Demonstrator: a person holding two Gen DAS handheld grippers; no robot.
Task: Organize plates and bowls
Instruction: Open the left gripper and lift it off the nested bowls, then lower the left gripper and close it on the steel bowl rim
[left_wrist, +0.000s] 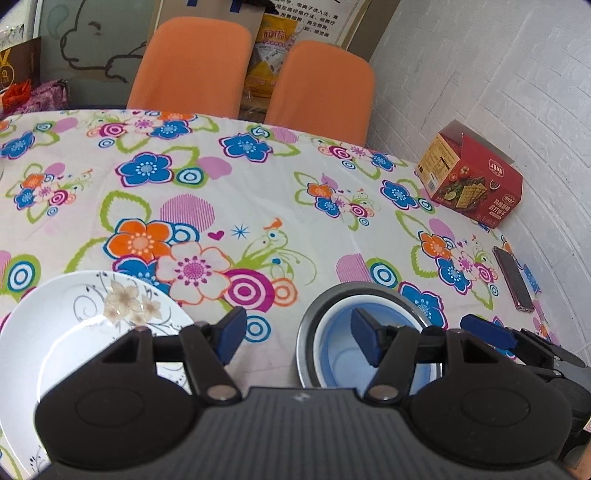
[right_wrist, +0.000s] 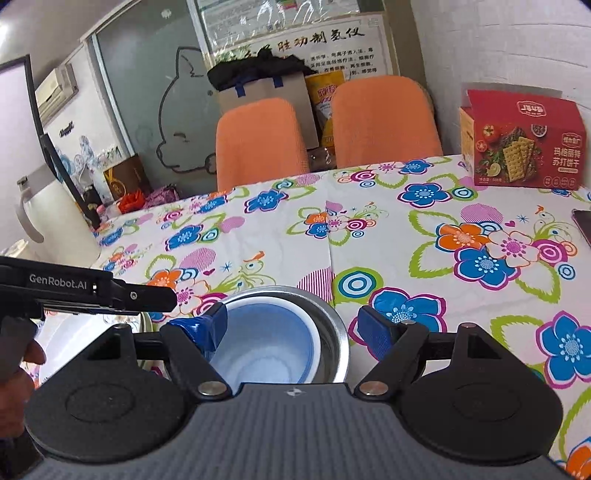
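While both grippers hover with jaws released, the bowls sit nested near the bench's near edge.
Right gripper (right_wrist: 295, 334) is nearer: its jaws straddle one side of the blue plastic bowl (right_wrist: 266, 343) inside the round steel bowl (right_wrist: 332, 332), both mouth-up with no long axis. Left gripper (left_wrist: 299, 336) hangs between them and the white flowered plate (left_wrist: 74, 332), lying flat beside them.

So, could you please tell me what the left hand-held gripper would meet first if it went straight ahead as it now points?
Probably the flowered tablecloth: the left hand-held gripper is open and points between the white plate and the nested bowls. Its right finger overlaps the bowls, though depth is unclear.
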